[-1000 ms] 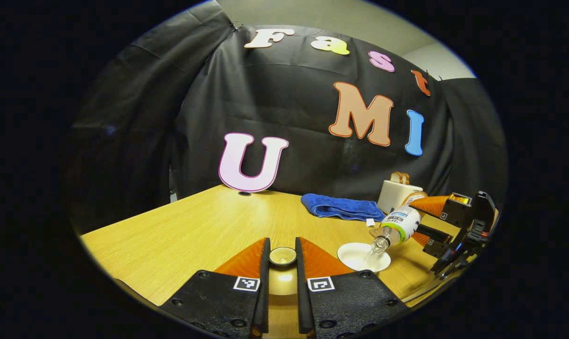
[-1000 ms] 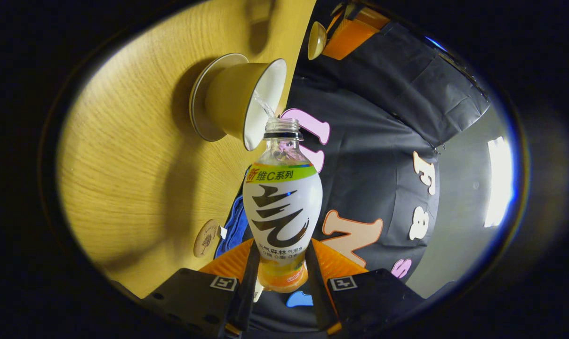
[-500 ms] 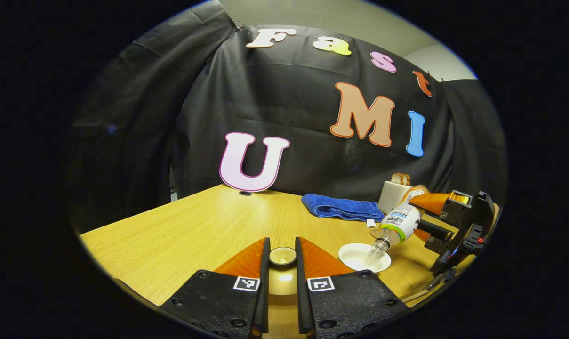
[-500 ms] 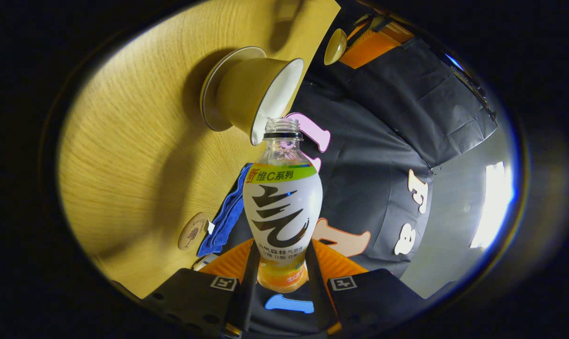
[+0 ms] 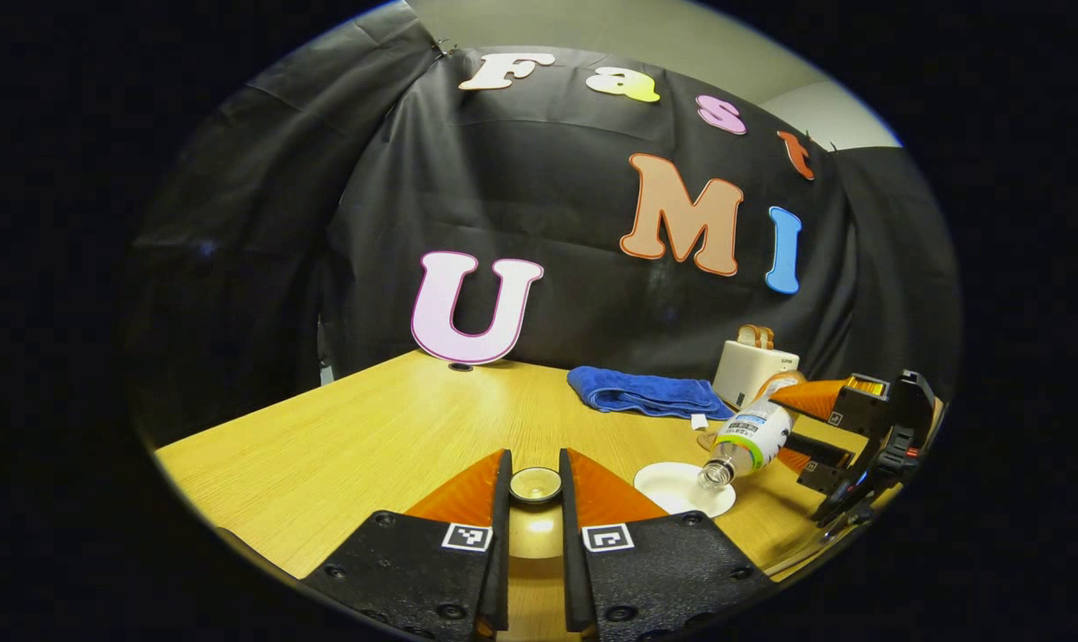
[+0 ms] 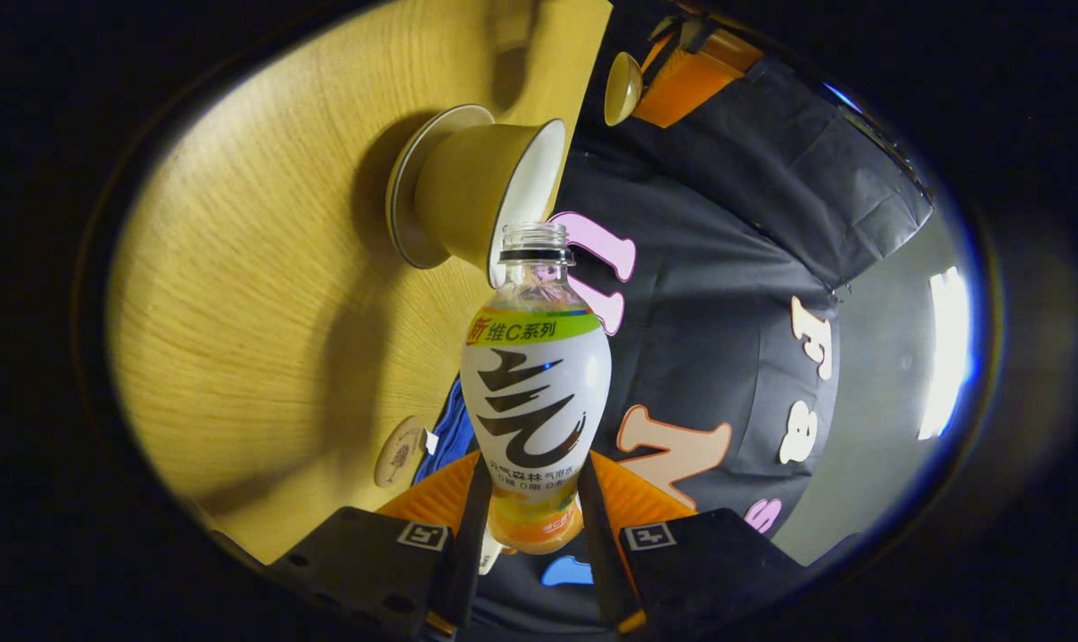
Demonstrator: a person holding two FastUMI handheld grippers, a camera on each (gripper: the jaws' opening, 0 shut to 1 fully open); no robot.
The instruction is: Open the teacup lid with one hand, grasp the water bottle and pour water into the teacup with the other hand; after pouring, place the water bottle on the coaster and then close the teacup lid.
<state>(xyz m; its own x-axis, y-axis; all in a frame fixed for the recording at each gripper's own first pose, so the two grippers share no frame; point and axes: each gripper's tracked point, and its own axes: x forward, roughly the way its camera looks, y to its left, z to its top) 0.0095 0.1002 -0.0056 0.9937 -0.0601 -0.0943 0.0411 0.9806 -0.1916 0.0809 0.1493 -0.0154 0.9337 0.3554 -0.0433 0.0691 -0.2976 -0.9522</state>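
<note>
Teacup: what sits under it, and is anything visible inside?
The teacup stands on a saucer on the wooden table. Its inner wall looks white; the bottle's neck covers part, so no water level shows.

table [image 5: 342,446] wood | on it: teacup [image 5: 681,487], blue towel [image 5: 645,393], toaster [image 5: 752,368] (rear), coaster [image 6: 399,451]

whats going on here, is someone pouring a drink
Yes. The right gripper is shut on a water bottle, tipped with its open mouth over the rim of a teacup on the wooden table. No stream is visible at this moment. The left gripper holds the teacup lid up off the cup. The coaster lies bare beside a blue towel.
</note>
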